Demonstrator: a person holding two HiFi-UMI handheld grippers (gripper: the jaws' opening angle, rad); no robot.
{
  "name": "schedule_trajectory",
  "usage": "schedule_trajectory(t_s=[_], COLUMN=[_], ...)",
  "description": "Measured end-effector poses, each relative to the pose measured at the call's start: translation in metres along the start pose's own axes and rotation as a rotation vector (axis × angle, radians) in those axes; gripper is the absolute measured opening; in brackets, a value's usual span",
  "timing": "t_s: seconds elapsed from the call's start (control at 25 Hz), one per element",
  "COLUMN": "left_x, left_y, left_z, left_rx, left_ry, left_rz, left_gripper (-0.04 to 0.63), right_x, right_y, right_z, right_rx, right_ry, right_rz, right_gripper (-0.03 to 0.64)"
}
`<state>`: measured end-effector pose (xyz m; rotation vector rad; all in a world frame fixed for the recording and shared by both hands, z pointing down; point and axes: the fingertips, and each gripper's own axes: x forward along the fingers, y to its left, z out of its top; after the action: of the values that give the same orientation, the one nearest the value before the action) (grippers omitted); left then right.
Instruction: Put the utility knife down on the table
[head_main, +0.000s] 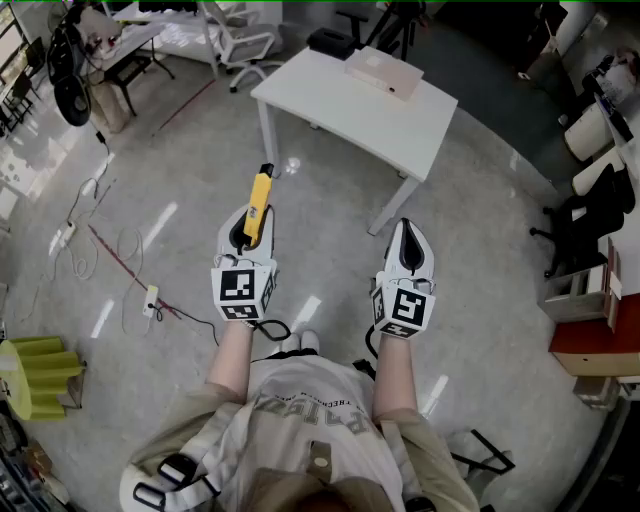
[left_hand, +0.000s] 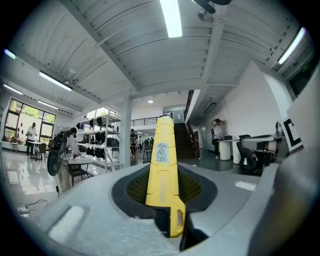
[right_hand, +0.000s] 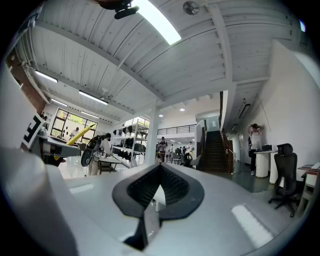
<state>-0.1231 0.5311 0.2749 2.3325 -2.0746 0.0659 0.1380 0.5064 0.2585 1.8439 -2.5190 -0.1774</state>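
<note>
A yellow utility knife sticks forward out of my left gripper, whose jaws are shut on its handle. In the left gripper view the knife stands up between the dark pads, its tip aimed at a far stairway. My right gripper is held level beside it, shut with nothing in it; its pads meet in the right gripper view. The white table stands ahead of both grippers, some way off. The knife also shows at the left in the right gripper view.
A flat tan box lies on the table's far side. Cables trail over the floor at the left, with a yellow object at the lower left. Chairs stand behind the table; shelving and boxes line the right.
</note>
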Motion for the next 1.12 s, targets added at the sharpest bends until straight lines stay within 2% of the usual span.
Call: schedule_trajectory(t_s=[0.72,1.0,1.08,1.12], left_x=[0.004,0.014,0.016,0.016], left_y=[-0.009,-0.017,-0.021,-0.023], left_z=[0.005,0.008,0.008,0.008], left_rx=[0.006,0.012,0.012,0.011], left_ry=[0.001,-0.004,-0.003,-0.004], left_rz=[0.005,0.011,0.014,0.017], left_gripper=[0.104,0.103,0.104,0.104], right_x=[0.002,0.011,0.012,0.012], right_y=[-0.007,-0.018,-0.018,-0.020], right_z=[0.000,-0.001,-0.001,-0.001], right_rx=[-0.015,0.103,0.119,0.125], right_ry=[0.004,-0.023,-0.023,-0.024], right_rz=[0.022,0.071,0.112,0.124], right_gripper=[-0.002,0.002,0.123,0.144])
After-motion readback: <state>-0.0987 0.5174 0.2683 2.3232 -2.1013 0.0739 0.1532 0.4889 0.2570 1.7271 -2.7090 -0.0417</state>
